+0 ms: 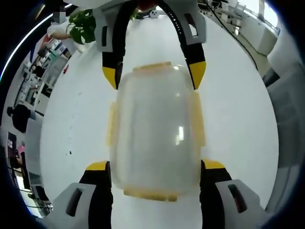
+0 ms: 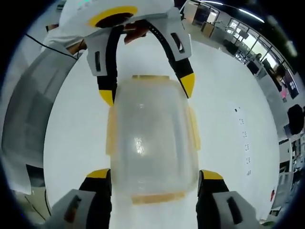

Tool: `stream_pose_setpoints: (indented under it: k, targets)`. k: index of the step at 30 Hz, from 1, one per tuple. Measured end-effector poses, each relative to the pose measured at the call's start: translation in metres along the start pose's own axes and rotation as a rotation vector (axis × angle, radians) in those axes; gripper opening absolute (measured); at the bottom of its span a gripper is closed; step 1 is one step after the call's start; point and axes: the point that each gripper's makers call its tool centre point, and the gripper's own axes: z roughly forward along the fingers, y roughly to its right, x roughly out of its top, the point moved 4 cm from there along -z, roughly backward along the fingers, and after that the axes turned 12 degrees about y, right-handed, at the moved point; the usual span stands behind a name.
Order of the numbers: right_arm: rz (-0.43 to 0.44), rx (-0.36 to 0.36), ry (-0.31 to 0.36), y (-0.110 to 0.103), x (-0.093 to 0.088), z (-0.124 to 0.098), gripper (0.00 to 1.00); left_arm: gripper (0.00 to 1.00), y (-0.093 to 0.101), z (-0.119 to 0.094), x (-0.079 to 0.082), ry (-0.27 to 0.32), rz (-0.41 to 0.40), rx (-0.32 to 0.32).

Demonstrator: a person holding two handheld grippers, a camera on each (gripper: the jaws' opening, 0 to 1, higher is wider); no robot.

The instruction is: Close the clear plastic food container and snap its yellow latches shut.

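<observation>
white tabletop [image 1: 238, 119] lies under everything, with an office behind it: desks, a green plant [image 1: 83, 24] far ahead of the left claw, a seated person at the edge.

in the left gripper view, the left claw [image 1: 155, 172] stands with its two yellow-tipped jaws wide apart, one on each side of the near end of the clear container [image 1: 155, 131]. if the jaws touch its walls i cannot tell; they do not look clenched on it. the container sits between the jaws, the lid resting on top. yellow latches [image 1: 198, 119] hang along its sides and ends. from the far side the right claw [image 1: 155, 76] comes in, its tips also set beside the far corners.

in the right gripper view it is the mirror: the right claw [image 2: 155, 180] is spread open around the container [image 2: 151, 138], the side latch [image 2: 193, 126] is ahead of the right-hand jaw, and the left claw [image 2: 145, 93] faces it from the far end. a person's hand [image 2: 138, 31] holds that claw.

i judge the lid is on but the latches not yet snapped. the risk: the tabletop looks smooth and the box light, so a push on one latch can slide or tip it if the other claw does not brace. a lid not fully seated could also make a latch miss its edge.
</observation>
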Motion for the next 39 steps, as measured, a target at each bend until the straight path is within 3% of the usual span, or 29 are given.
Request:
stream_pose_setpoints:
  k: [13,39]
  targets:
    - [0.001,0.002,-0.014,-0.019,0.014,0.009,0.73,0.73,0.018,-0.013,-0.012,-0.002,-0.002,-0.003]
    - [-0.012,0.009,-0.024,-0.051,0.068,0.04,0.73,0.73,0.044,-0.053,-0.064,-0.001,-0.017,0.004]
